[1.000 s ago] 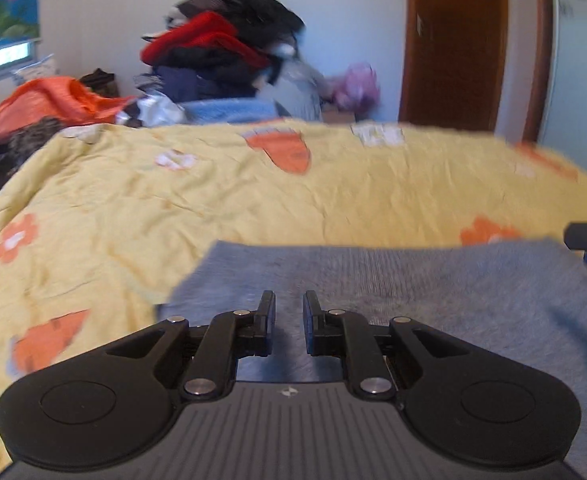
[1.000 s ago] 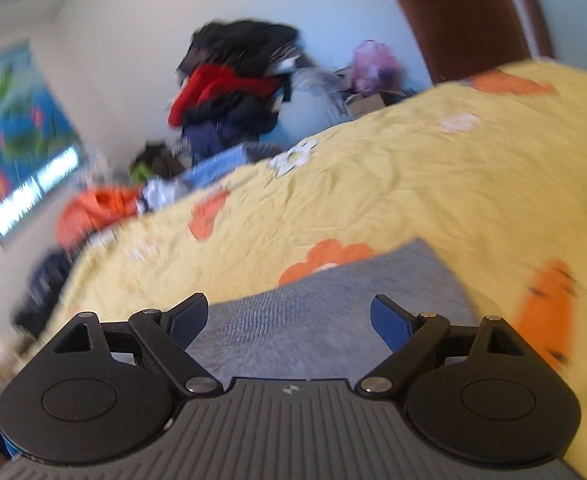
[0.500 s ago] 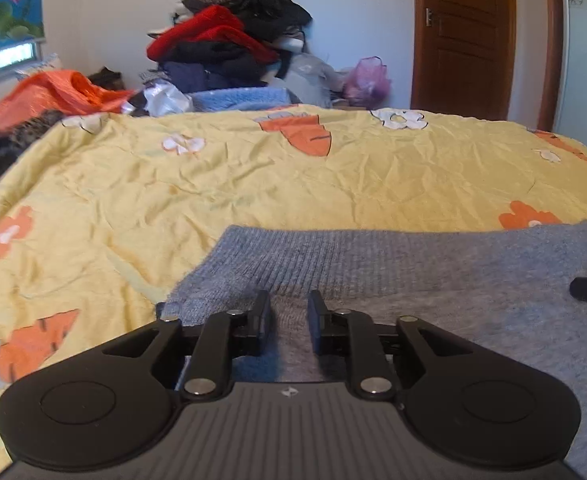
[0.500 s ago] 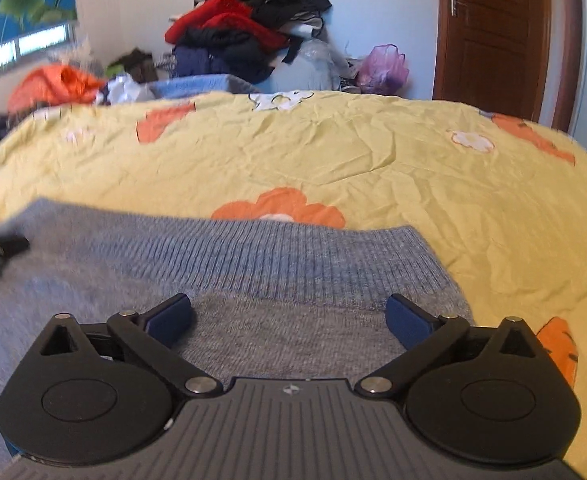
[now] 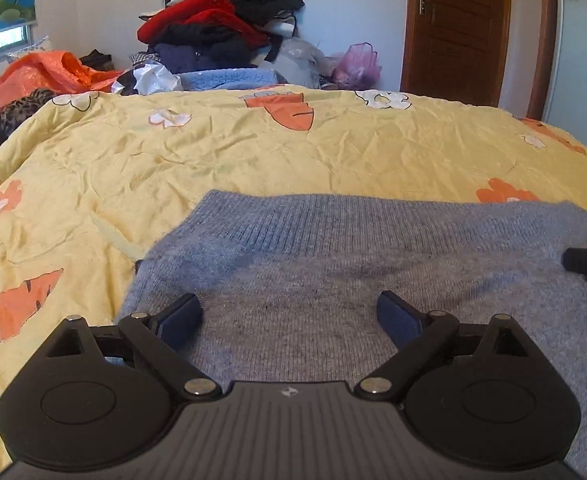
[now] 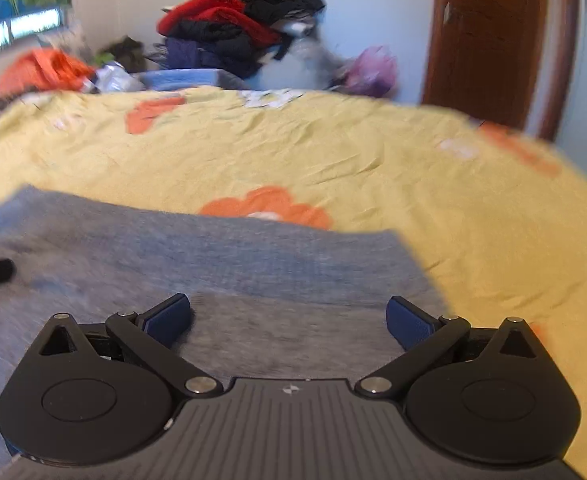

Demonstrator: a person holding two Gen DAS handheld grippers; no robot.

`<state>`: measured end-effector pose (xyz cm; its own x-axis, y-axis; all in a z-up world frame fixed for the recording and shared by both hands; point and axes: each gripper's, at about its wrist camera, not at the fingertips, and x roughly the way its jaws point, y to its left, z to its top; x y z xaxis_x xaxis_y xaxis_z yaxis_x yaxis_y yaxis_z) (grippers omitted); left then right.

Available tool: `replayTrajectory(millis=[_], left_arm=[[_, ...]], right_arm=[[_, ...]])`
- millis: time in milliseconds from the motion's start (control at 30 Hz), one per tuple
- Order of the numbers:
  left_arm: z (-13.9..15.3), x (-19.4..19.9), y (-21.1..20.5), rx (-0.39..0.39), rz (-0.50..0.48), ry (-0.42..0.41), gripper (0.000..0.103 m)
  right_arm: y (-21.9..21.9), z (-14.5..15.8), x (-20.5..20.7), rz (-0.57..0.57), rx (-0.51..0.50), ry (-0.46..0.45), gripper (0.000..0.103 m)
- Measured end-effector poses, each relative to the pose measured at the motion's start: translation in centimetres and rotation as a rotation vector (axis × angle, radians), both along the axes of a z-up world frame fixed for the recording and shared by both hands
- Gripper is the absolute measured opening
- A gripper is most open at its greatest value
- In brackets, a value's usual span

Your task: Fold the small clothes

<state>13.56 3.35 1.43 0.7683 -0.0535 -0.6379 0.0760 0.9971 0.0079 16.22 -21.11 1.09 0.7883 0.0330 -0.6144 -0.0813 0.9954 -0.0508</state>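
Grey knit sweater (image 5: 333,264) lies flat on the yellow bedspread (image 5: 253,152). Over its left part the left gripper (image 5: 289,316) hovers, jaws spread wide; over its right part the right gripper (image 6: 289,316) is equally released.

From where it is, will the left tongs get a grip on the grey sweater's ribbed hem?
Probably yes. The left tongs hang open over the grey sweater, and the ribbed hem lies flat just ahead on the yellow bedcover with nothing between.
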Motion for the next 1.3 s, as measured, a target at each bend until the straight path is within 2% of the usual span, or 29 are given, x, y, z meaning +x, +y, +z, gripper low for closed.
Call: replayTrajectory(millis=[67, 167, 267, 333, 367, 533, 733, 833, 1000, 1100, 1133, 1167, 1200, 1233, 1300], left_arm=[[0.0, 0.2, 0.1, -0.007, 0.0, 0.009, 0.099], [-0.1, 0.7, 0.0, -0.003, -0.005, 0.022, 0.103], [0.0, 0.5, -0.1, 0.005, 0.006, 0.018, 0.103], [0.7, -1.1, 0.3, 0.01, 0.064, -0.012, 0.103], [1.1, -2.4, 0.9, -0.016, 0.091, -0.032, 0.103], [2.2, -11.1, 5.3, -0.258, 0.172, -0.079, 0.103], [0.8, -19.5, 10.5, -0.503, 0.398, -0.033, 0.103], [0.8, -20.7, 10.7, -0.517, 0.396, -0.05, 0.103], [0.9, -19.6, 9.7, -0.583, 0.393, -0.056, 0.102], [0.9, -19.1, 9.5, -0.613, 0.432, -0.058, 0.102], [0.9, -18.9, 9.5, -0.624, 0.432, -0.054, 0.098], [0.9, -18.5, 9.5, -0.63, 0.428, -0.045, 0.08], [0.8, -18.0, 9.4, -0.622, 0.423, -0.022, 0.056], [0.6, -17.5, 9.2, -0.601, 0.424, -0.001, 0.052], [0.7, -17.1, 8.8, -0.569, 0.416, -0.006, 0.052]], right_arm=[[0.1, 0.5, -1.3, 0.01, -0.022, -0.032, 0.102], [-0.7, -0.5, -2.3, 0.043, -0.003, 0.002, 0.102], [-2.7, -0.8, -2.1, 0.008, 0.114, 0.019, 0.103], [-3.0, -0.8, -1.9, 0.004, 0.125, 0.024, 0.103], [-2.9, -0.8, -2.0, 0.005, 0.119, 0.021, 0.103], [-3.0, -0.9, -2.3, 0.001, 0.127, 0.015, 0.103], [-3.2, -0.9, -2.4, 0.001, 0.139, 0.009, 0.103], [-3.3, -0.9, -2.5, 0.0, 0.146, 0.006, 0.103], [-3.4, -0.9, -2.6, -0.001, 0.152, 0.003, 0.103], [-3.5, -0.9, -2.8, -0.005, 0.158, -0.001, 0.103], [-3.5, -0.9, -2.8, -0.005, 0.16, -0.002, 0.103], [-3.5, -0.8, -2.8, -0.006, 0.162, -0.003, 0.103], [-3.5, -0.8, -2.8, -0.006, 0.163, -0.003, 0.103], [-3.5, -0.9, -2.8, -0.006, 0.165, -0.003, 0.103], [-3.5, -0.9, -2.8, -0.006, 0.166, -0.003, 0.103]])
